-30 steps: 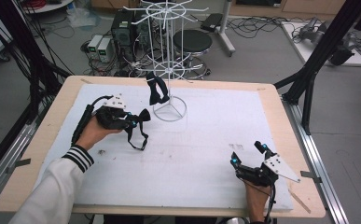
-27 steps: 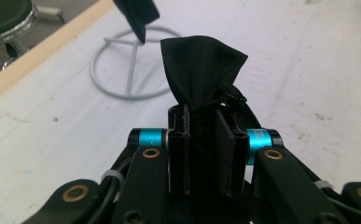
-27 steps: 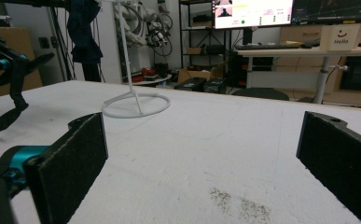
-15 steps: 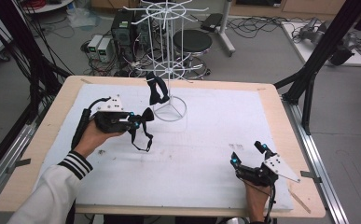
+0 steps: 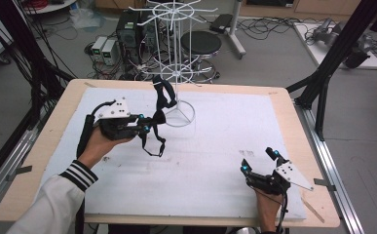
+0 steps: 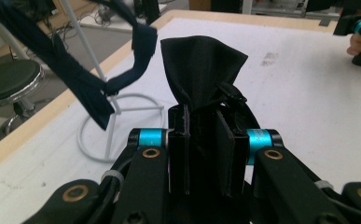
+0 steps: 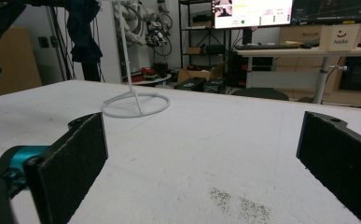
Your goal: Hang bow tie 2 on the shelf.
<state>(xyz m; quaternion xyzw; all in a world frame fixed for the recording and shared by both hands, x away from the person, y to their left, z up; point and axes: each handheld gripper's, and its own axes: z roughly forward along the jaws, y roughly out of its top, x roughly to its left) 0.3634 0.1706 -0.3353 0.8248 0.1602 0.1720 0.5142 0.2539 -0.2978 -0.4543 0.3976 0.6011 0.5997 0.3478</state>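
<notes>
— Nearest the bottom edge of the high view, what is the right claw (image 5: 260, 165) doing?

— It rests low on the worktop (image 5: 235, 122) at lower right, jaws wide apart with nothing between them. The right gripper view shows bare white surface in the gap.

— And further up, toward the left of the frame?

— The left claw (image 5: 146, 126) is pinched tight on a black strap item (image 5: 153, 136). In the left gripper view a fold of its dark fabric (image 6: 201, 74) bunches up between the pads, so the hold is on cloth, not on anything hard.

— How will it handle?

— Light and limp, by the look of it. The loose loops dangle below the claw, just above the worktop, so it will swing and drape rather than keep a shape. Not fragile, but it could snag on wire.

— Where should it be gripped?

— Probably where it is now, on the thick bunched fold, leaving a strap loop free to catch a hook.

— And beyond that?

— The white wire rack (image 5: 176, 58) stands at upper centre, with another dark strap piece (image 5: 164, 95) already hanging on it, just beside the held one.
</notes>
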